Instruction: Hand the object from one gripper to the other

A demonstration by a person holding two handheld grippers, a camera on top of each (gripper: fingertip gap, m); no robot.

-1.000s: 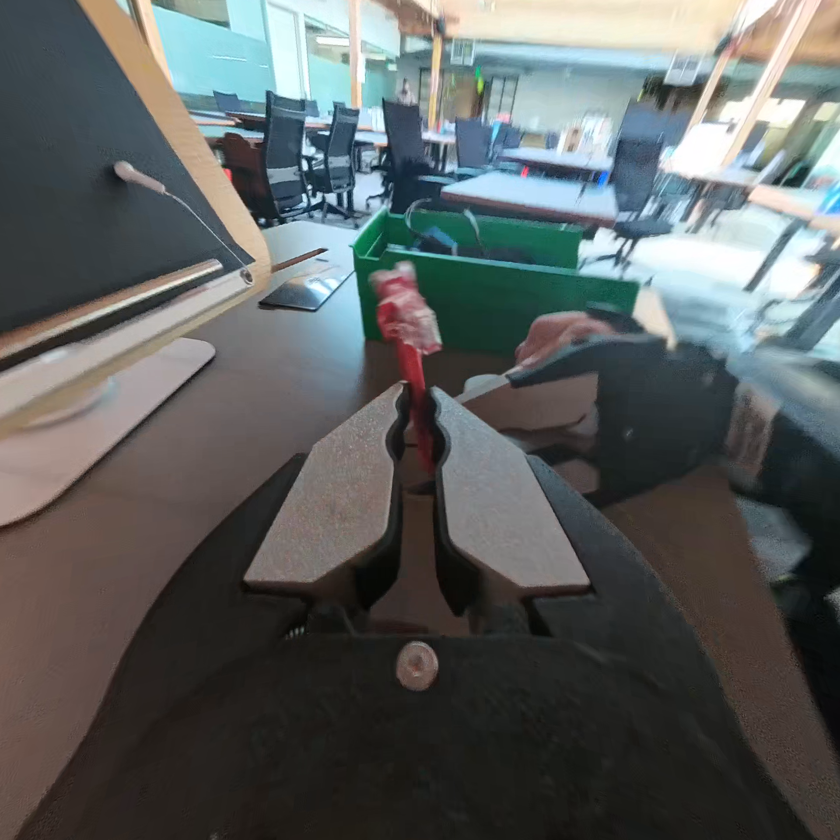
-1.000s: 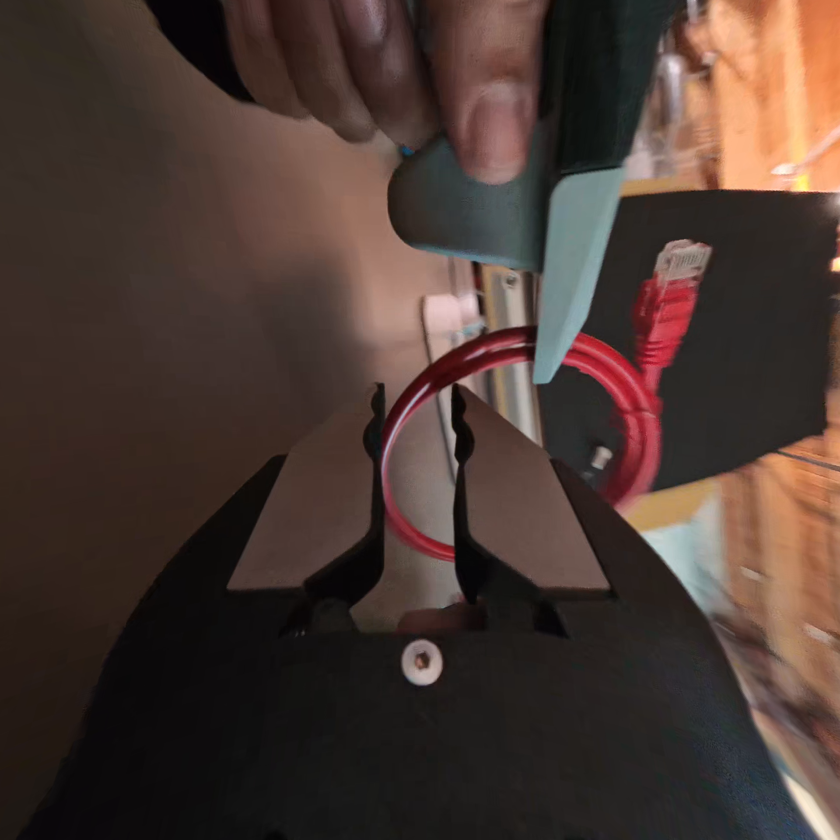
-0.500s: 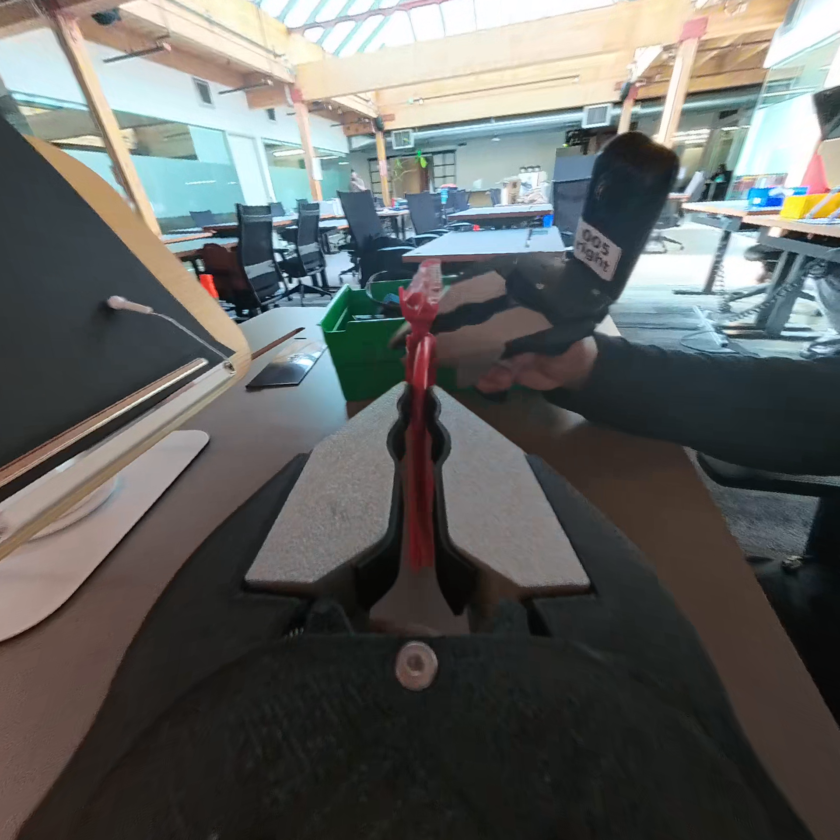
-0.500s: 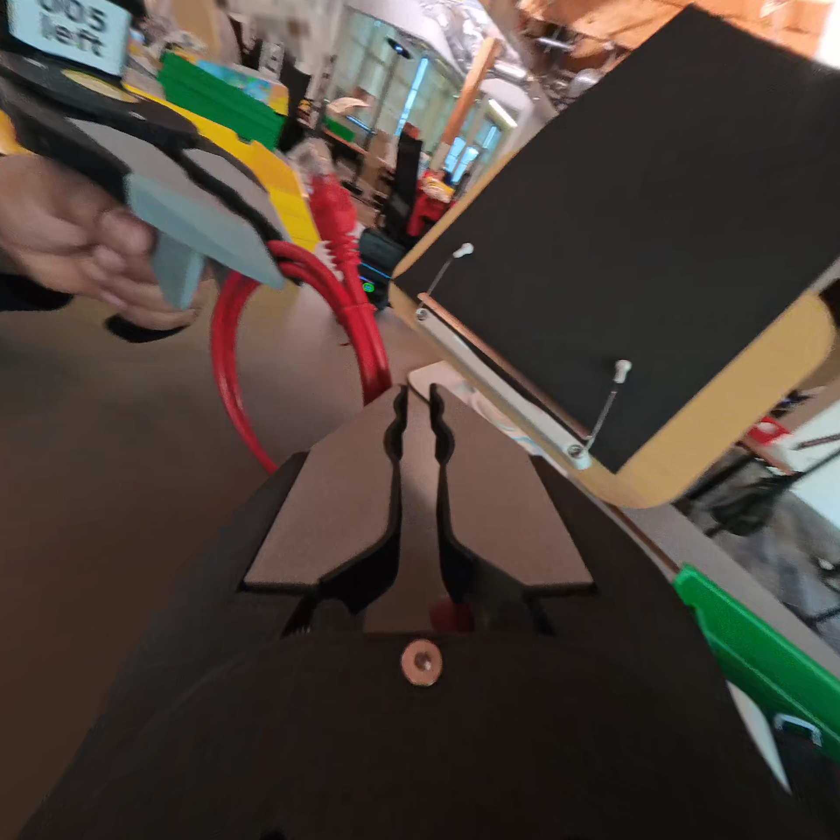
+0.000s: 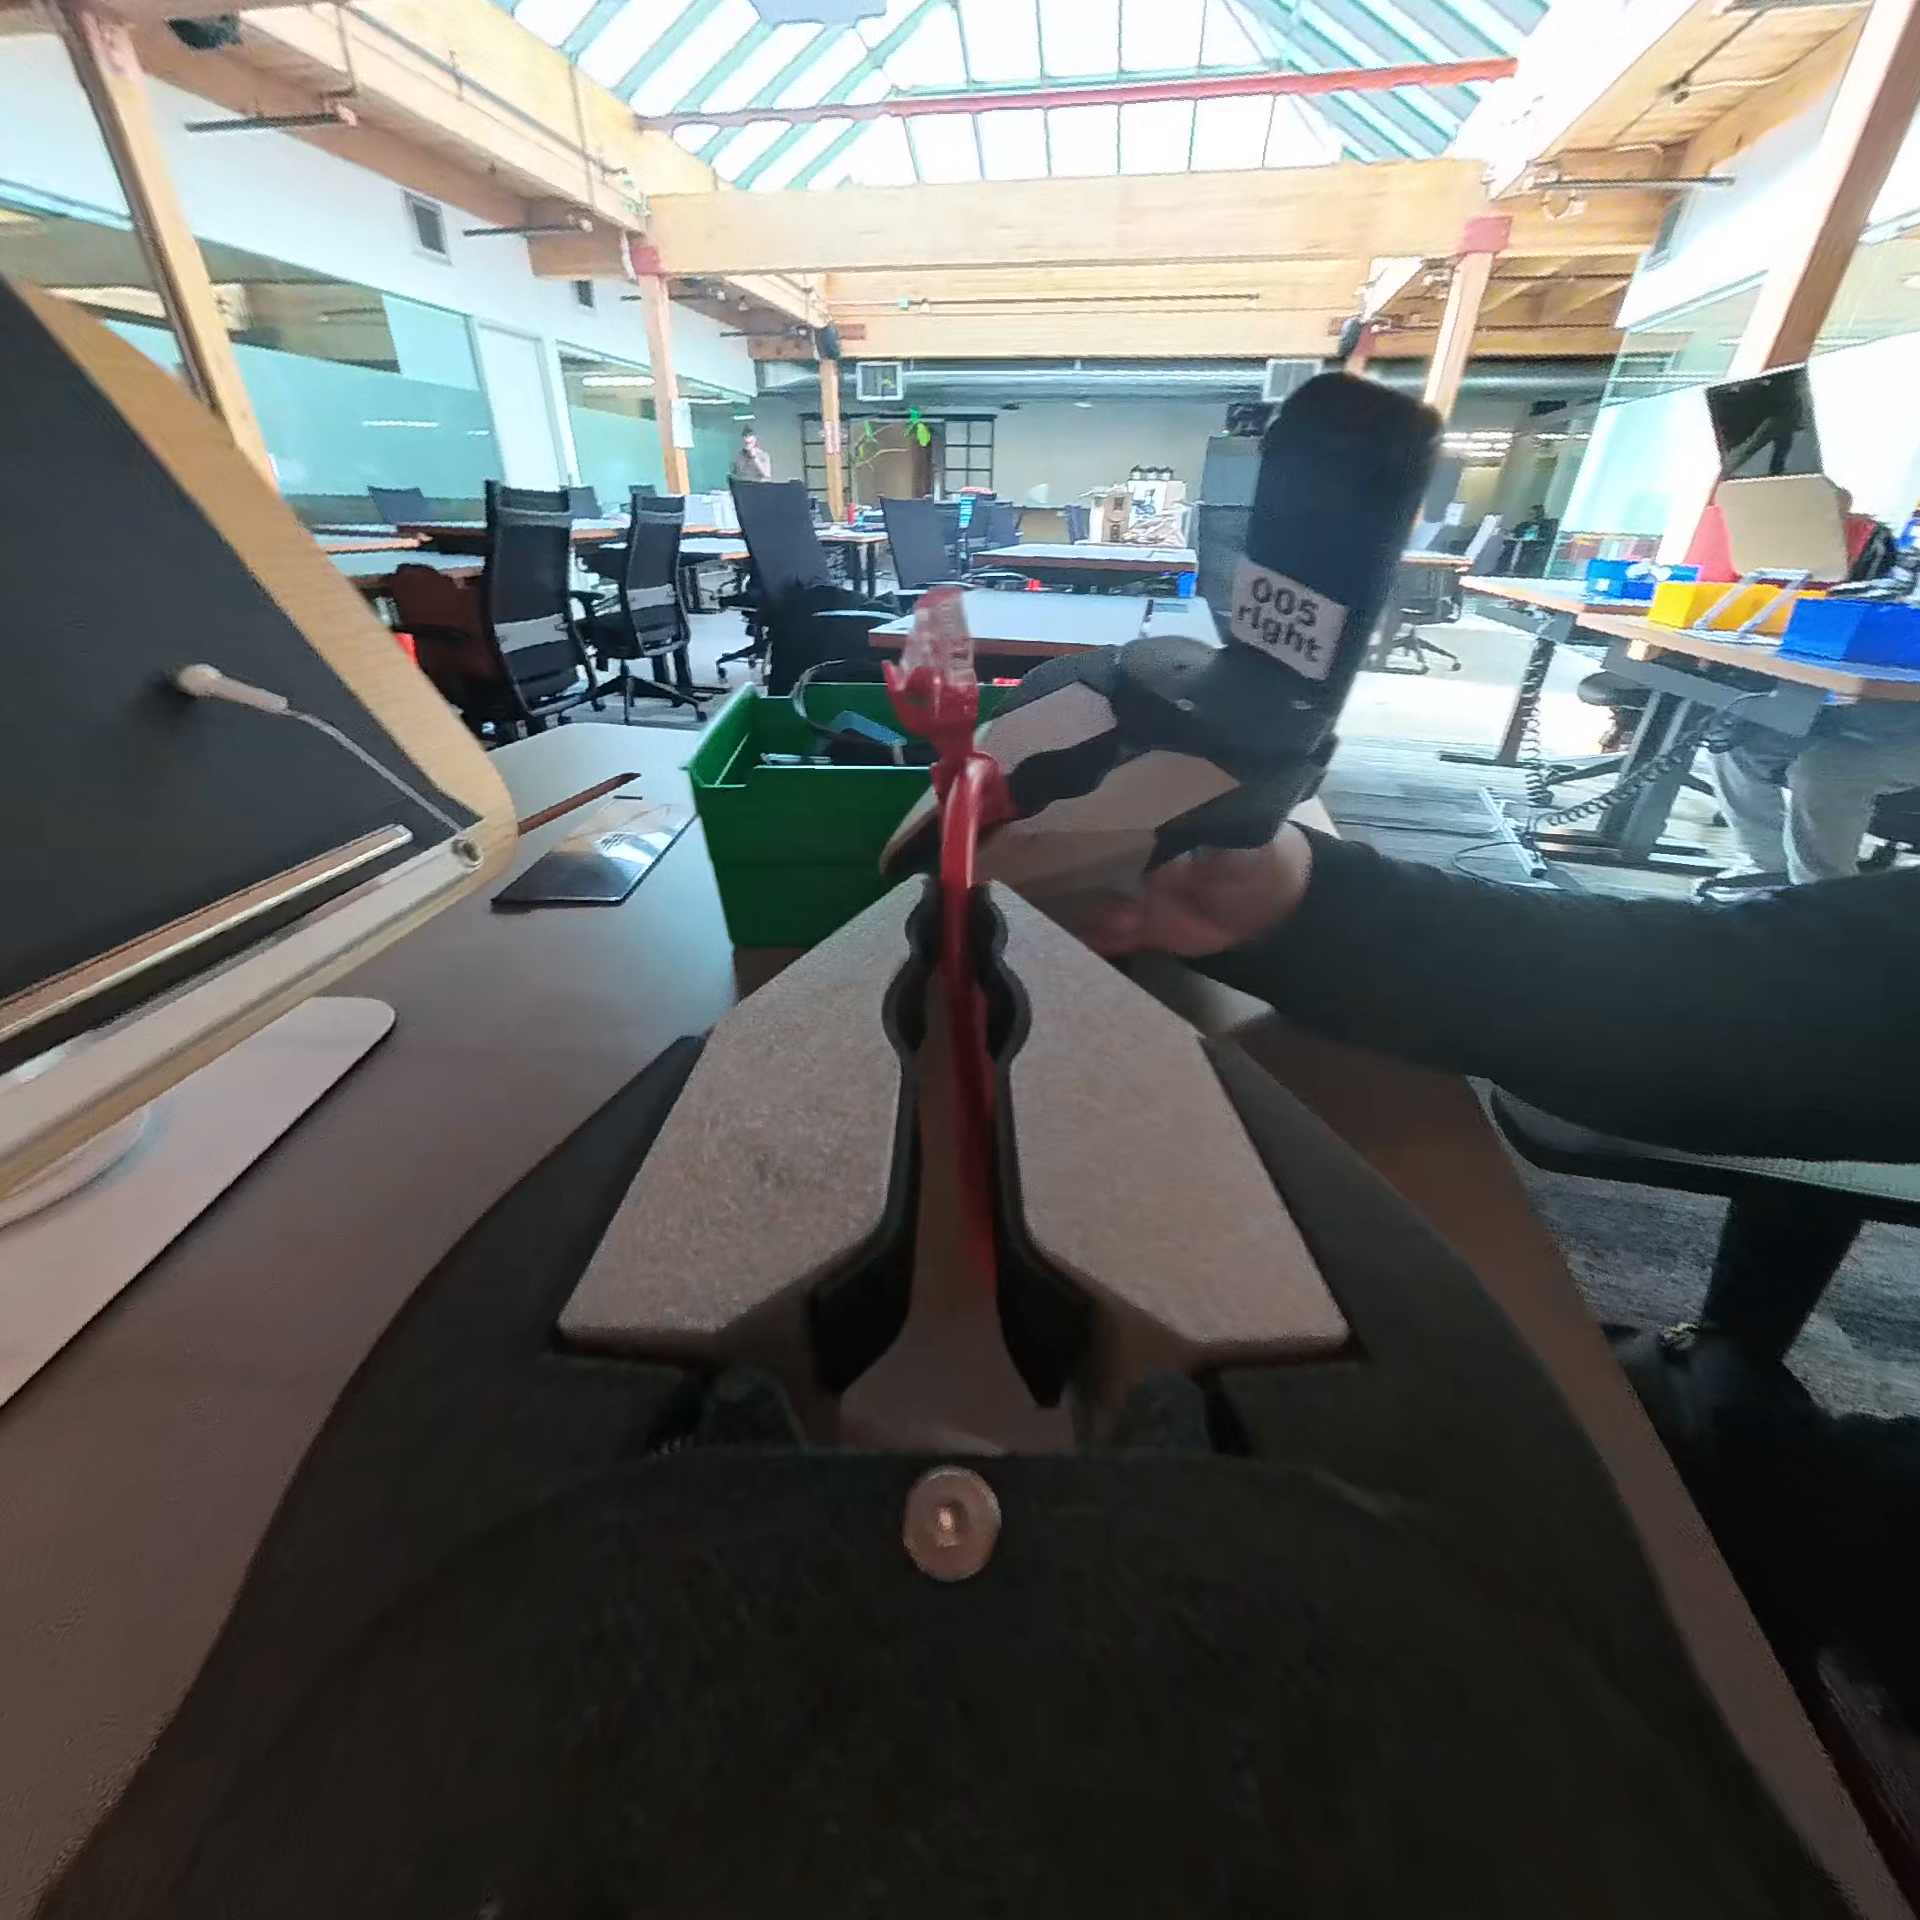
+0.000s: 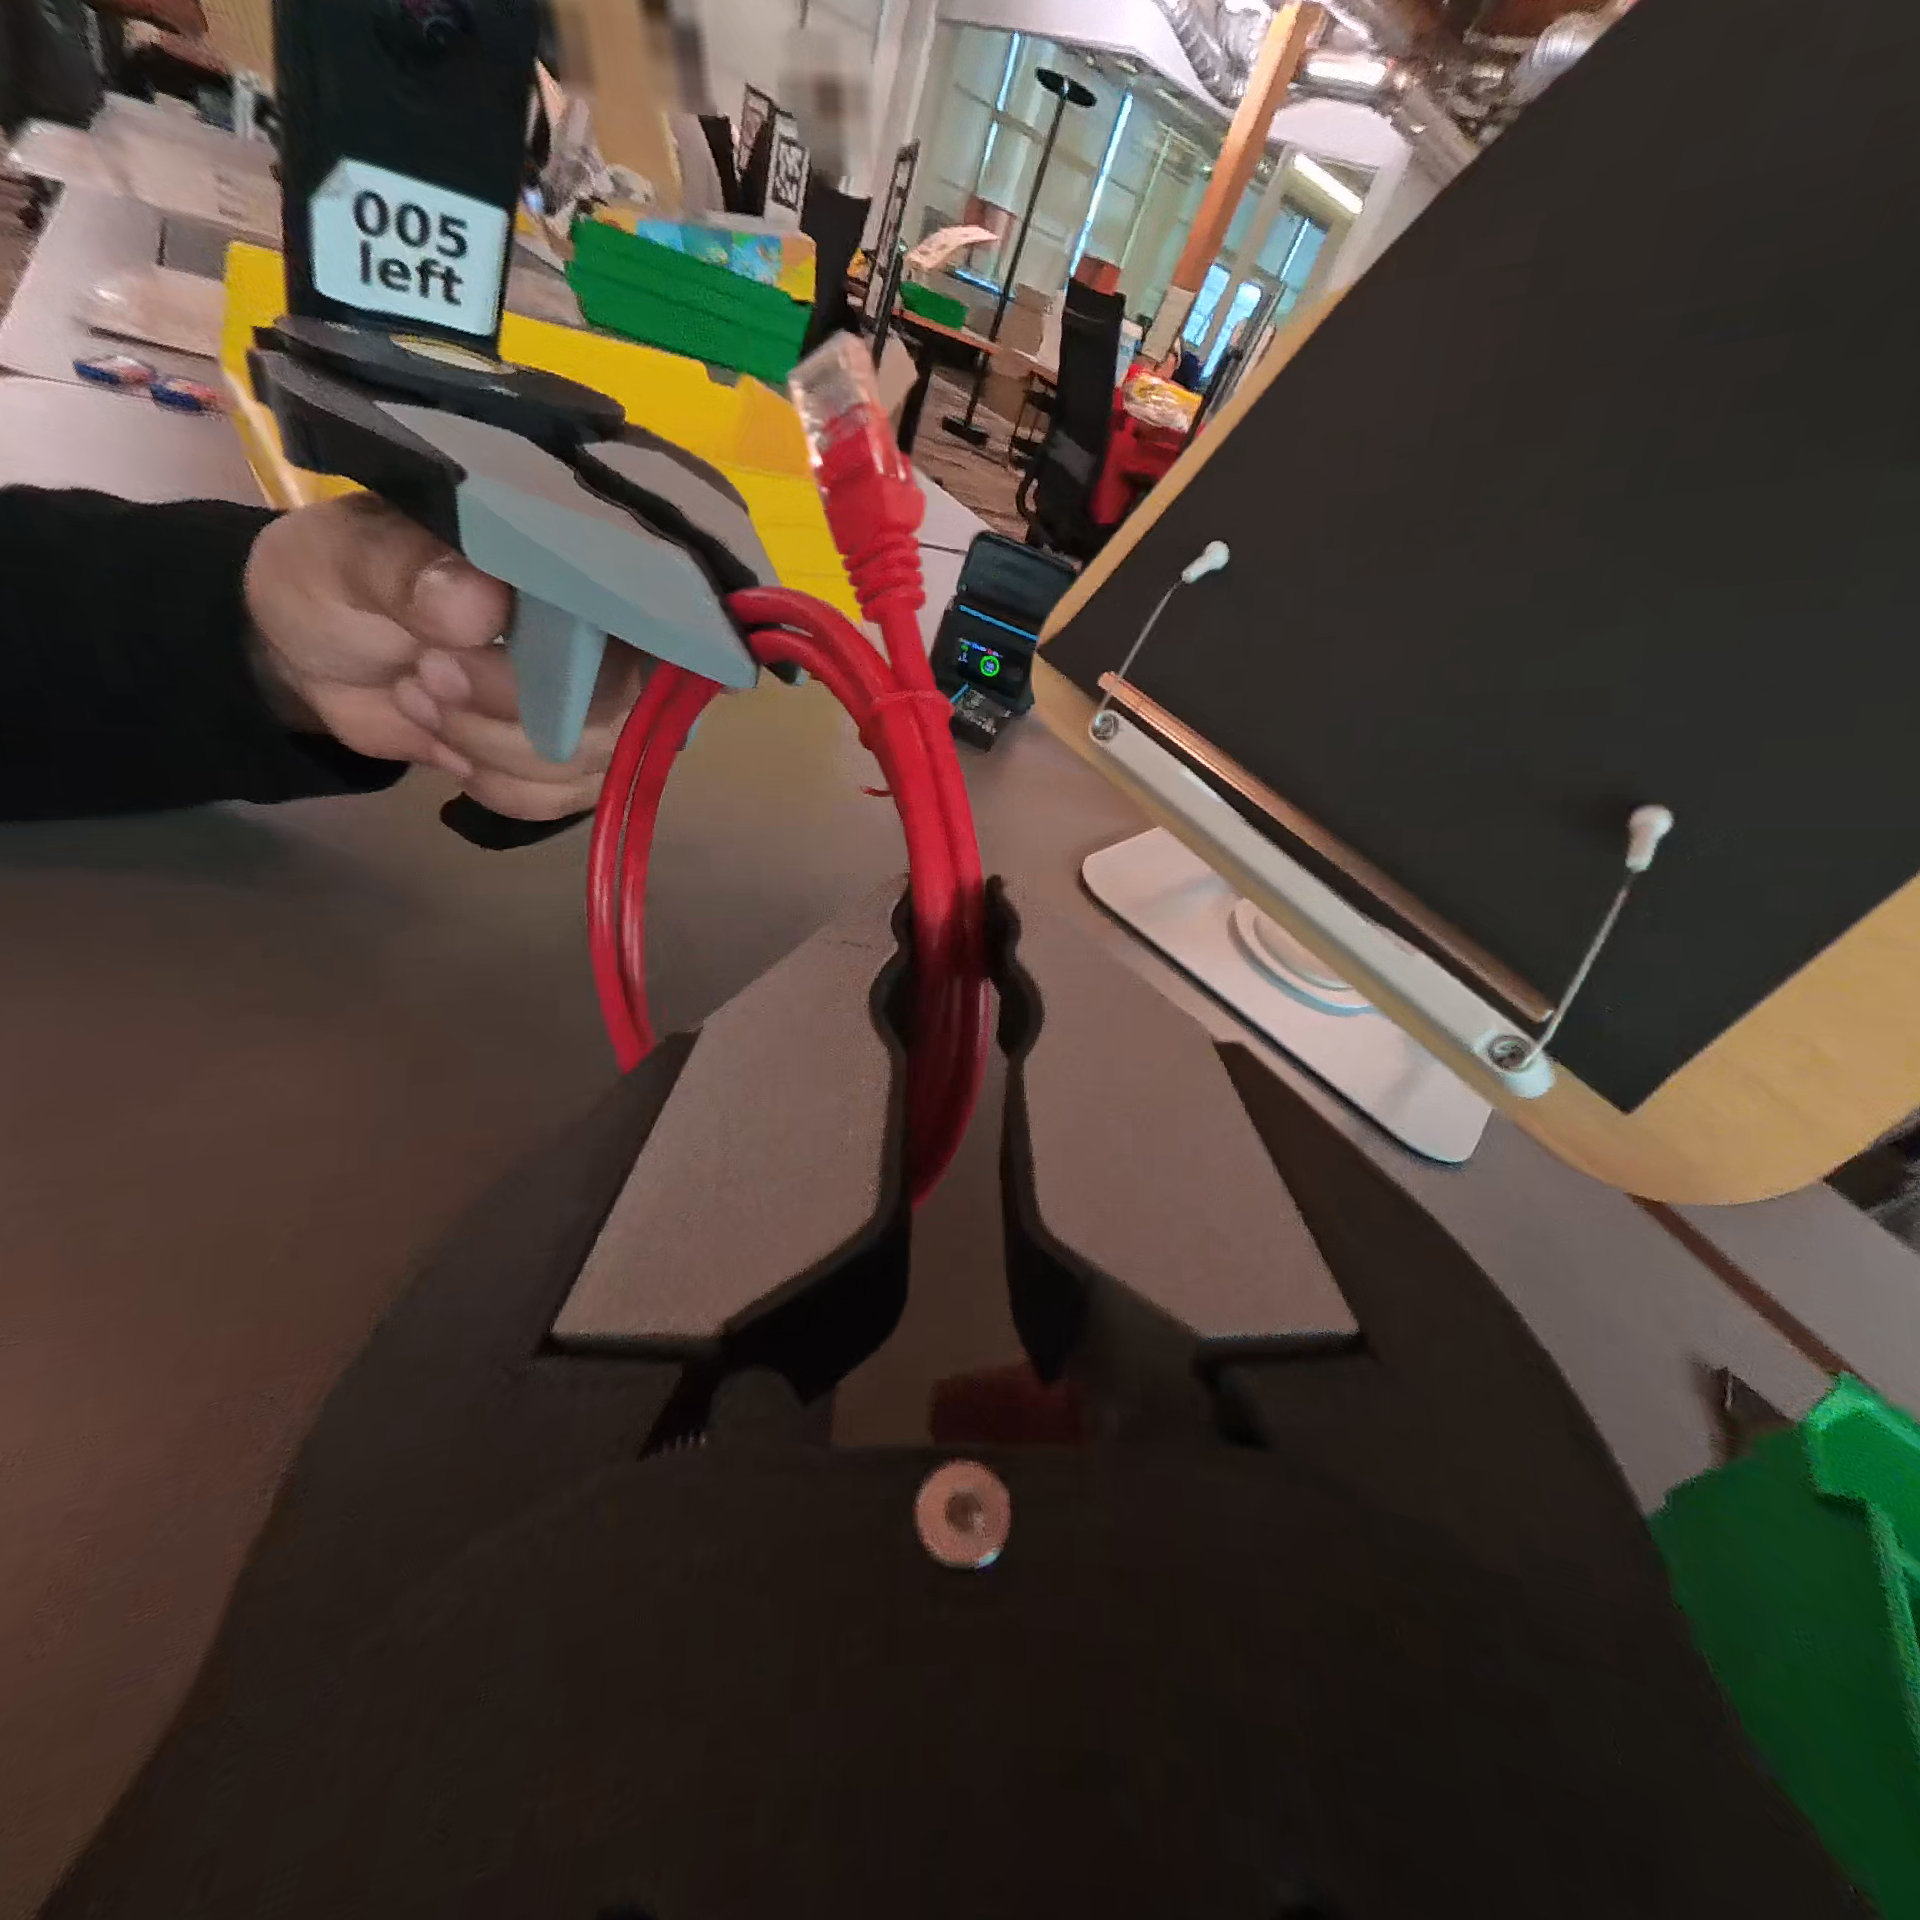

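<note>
A coiled red network cable (image 5: 951, 727) with a clear plug on top is held above the dark table. My left gripper (image 5: 958, 914) is shut on it; in the right wrist view that gripper (image 6: 753, 644) clamps the top left of the coil (image 6: 623, 883). My right gripper (image 6: 951, 904) is closed around the right side of the same coil, strands filling the gap between its fingertips. In the left wrist view the right gripper (image 5: 951, 821) reaches in from the right and meets the cable just beyond my left fingertips. Both grippers hold the cable at once.
A black board on a wooden stand with a white base (image 5: 156, 675) stands at the left, seen at the right in the right wrist view (image 6: 1558, 520). A green bin (image 5: 800, 831) sits behind the cable. A small black device with a lit screen (image 6: 992, 644) sits on the table. About 5 cm separates my left fingertips from my right. From either gripper's tips it is about 25 cm to the white base (image 5: 156, 675).
The right gripper swung up level with the left one and moved onto the coil's right side, where its fingers now enclose the strands. The left gripper kept its hold on the cable.
</note>
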